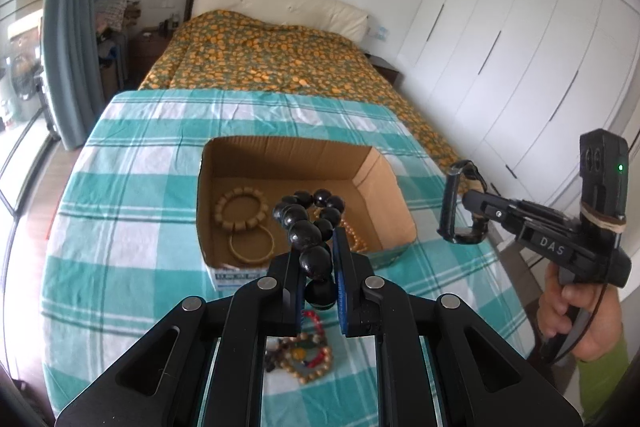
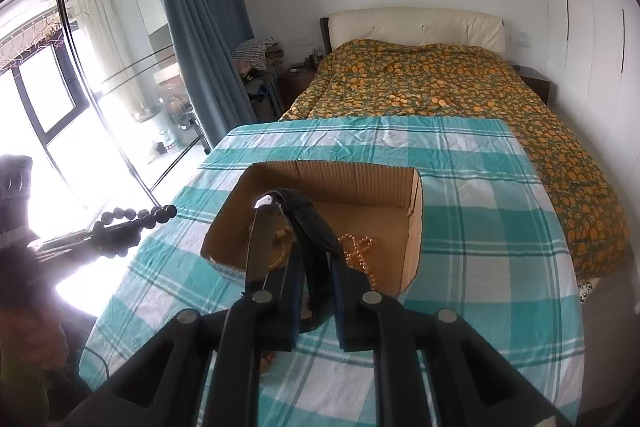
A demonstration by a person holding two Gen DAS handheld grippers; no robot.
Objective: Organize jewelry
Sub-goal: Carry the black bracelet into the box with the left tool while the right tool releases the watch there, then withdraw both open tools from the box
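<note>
Left wrist view
Left gripper (image 1: 318, 267): clenched on black bead bracelet (image 1: 310, 227), beads standing up from the tips
Cardboard box (image 1: 384, 183): just beyond the tips, tan bracelet (image 1: 242, 213) inside

Right wrist view
Right gripper (image 2: 314, 281): grasping black watch (image 2: 308, 223)
Pearl strand (image 2: 358, 249): in the box, just beyond the right finger

Both handheld grippers are matte black. The left gripper (image 1: 318, 255) has blue pads inside its fingers and round silver pivot screws on its linkage arms. The right gripper (image 1: 460, 205) carries white "DAS" lettering on its body, a boxy black camera housing with a green light, and a tan band wrapped beneath it. A hand (image 1: 568, 311) emerges from a lime-green sleeve (image 1: 604, 375).
</note>
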